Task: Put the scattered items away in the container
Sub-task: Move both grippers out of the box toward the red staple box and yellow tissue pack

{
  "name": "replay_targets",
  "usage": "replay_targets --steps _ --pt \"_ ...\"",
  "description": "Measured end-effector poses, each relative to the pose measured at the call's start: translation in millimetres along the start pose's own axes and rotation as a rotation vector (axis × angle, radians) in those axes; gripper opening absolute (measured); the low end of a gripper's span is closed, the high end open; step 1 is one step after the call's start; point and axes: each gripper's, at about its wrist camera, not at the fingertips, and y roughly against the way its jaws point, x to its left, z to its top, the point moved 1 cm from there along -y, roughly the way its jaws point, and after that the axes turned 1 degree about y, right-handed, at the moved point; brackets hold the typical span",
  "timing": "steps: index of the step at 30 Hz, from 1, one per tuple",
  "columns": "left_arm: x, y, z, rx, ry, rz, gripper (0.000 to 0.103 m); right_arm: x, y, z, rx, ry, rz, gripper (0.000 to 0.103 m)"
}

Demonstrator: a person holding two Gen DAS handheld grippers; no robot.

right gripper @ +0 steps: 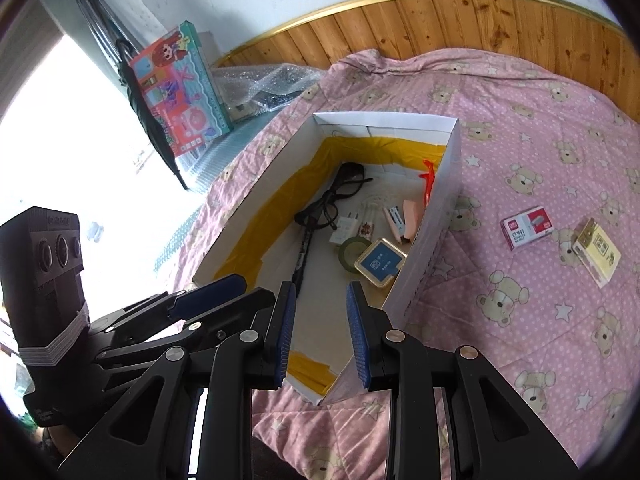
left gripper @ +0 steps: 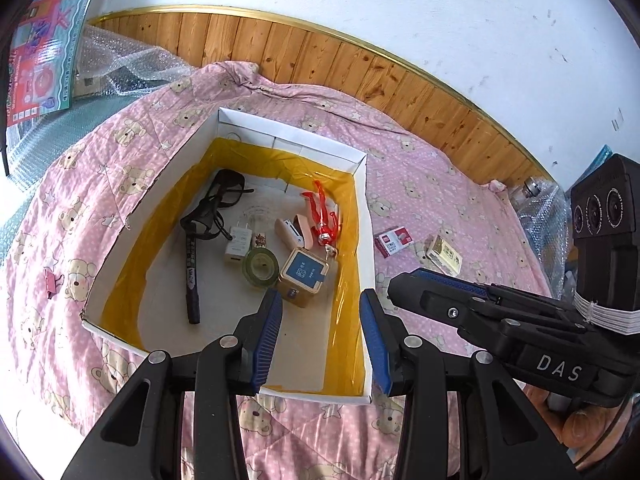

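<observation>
Hovering with jaws apart and empty, the left gripper (left gripper: 320, 336) and right gripper (right gripper: 320, 332) hang over the box (left gripper: 366, 216) at frame centre. Most items appear already in: glasses (left gripper: 218, 204), marker (left gripper: 192, 276), charger (left gripper: 237, 245), tape roll (left gripper: 261, 267), tin (left gripper: 303, 276), stapler (left gripper: 294, 231), red figure (left gripper: 323, 218). Outside it remain the staple box (right gripper: 527, 227) and yellow box (right gripper: 597, 254) at right, and a pink clip (left gripper: 52, 282) at left.

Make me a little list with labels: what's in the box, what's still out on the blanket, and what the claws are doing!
box: white cardboard box on the pink bear blanket
in box: glasses, marker, charger, tape roll, tin, stapler, red figure
still out: staples box, yellow box, pink clip
left claw: open, empty
right claw: open, empty
</observation>
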Motion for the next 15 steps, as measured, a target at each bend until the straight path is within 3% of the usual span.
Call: replay_targets --steps 15 --pt "-24 6 -10 0.001 -0.032 0.006 0.042 -20 22 -20 -0.024 -0.052 0.032 0.029"
